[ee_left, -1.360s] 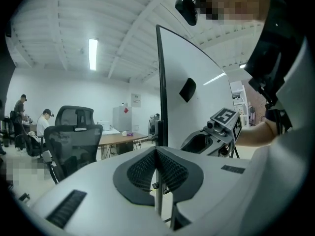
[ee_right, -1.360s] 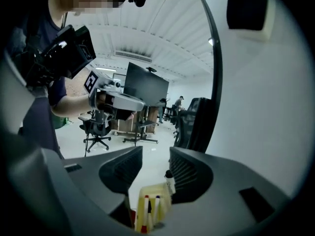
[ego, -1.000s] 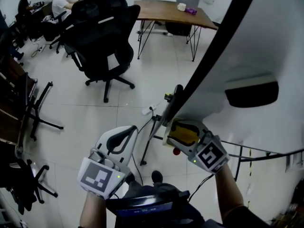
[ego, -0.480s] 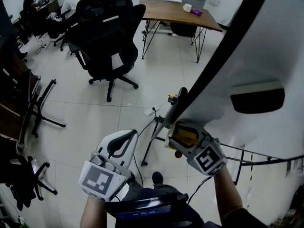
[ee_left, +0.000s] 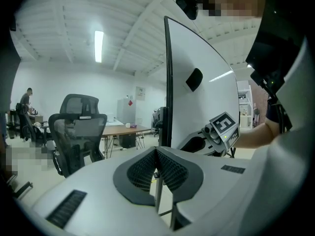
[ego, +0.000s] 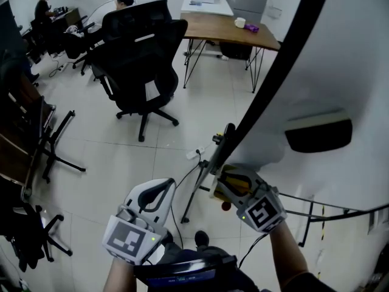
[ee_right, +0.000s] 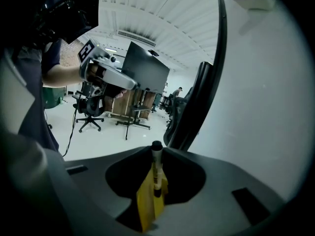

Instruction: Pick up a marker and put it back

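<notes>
Well to the left of the whiteboard (ego: pixel 340 72), a black office chair (ego: pixel 143 59) is standing on the tiled floor, and a wooden table (ego: pixel 228 23) is sitting beyond the board's far end. Nearer the person, the left gripper (ego: pixel 165 184) is hovering just left of the whiteboard's dark edge, apart from it; its own view is showing the jaws pressed together at the tips with nothing between them. The right gripper (ego: pixel 222 176) is reaching in against the whiteboard's lower edge, and its jaws have just been closing, now narrowed onto the marker (ee_right: pixel 156 167), which is standing upright between the yellow pads (ee_right: pixel 147 200) with its black end up, right beside the whiteboard's face. Further right and higher on the whiteboard, a black eraser (ego: pixel 319 134) is clinging to the white surface
</notes>
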The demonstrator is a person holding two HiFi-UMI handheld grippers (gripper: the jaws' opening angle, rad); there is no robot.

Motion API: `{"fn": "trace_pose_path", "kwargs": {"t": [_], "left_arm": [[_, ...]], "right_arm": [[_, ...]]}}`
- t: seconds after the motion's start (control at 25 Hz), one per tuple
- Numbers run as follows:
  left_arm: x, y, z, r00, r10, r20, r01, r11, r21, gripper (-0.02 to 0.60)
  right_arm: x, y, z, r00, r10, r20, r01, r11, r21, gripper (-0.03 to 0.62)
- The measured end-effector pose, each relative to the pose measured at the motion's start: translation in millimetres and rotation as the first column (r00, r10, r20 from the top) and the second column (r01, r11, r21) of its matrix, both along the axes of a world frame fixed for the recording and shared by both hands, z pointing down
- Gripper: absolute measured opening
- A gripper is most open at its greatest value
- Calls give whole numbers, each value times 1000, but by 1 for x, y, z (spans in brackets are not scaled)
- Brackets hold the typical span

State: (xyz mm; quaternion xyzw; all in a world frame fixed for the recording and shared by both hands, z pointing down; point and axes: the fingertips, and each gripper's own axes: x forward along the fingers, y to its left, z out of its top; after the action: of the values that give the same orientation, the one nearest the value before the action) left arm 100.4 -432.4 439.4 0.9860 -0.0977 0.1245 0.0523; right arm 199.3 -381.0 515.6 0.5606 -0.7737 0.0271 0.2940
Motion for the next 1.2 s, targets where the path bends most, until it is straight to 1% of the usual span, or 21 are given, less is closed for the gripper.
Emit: {"fn": "trace_pose_path", "kwargs": {"t": [0.32,0.4,0.56,0.68,0.84,1.0,1.08,1.2], "left_arm": [[-3,-1,-12,1000,-24,-9,24,999,21,0],[-2,0,-15,1000,-22,-7,22,999,36,0],[-1,4,-26,1000,-20,-1,20,997,81,0],[0,6,-37,1000,-26,-12,27,995,98,0],[0,3,-53,999,-40,-30,43,991,126,0],[-5,-3,-71,996,-62,-62,72,985,158,0],[-8,-4,-78,995,-71,-73,83,981,176,0],[-13,-2,-90,993,-86,-85,101,975,197,0]], "right_arm": [[0,-5,-18,1000,-11,-27,12,999,44,87],[-1,-6,-29,1000,-14,-20,15,997,72,87],[-6,-8,-64,1000,-24,2,23,987,157,86],[-13,-7,-93,999,-51,2,50,974,222,86],[-22,-4,-129,995,-96,-6,93,946,310,86],[-33,-5,-154,992,-127,-12,123,926,357,86],[-37,-5,-165,990,-139,11,124,914,386,86],[-47,-1,-188,982,-170,75,120,888,444,86]]}}
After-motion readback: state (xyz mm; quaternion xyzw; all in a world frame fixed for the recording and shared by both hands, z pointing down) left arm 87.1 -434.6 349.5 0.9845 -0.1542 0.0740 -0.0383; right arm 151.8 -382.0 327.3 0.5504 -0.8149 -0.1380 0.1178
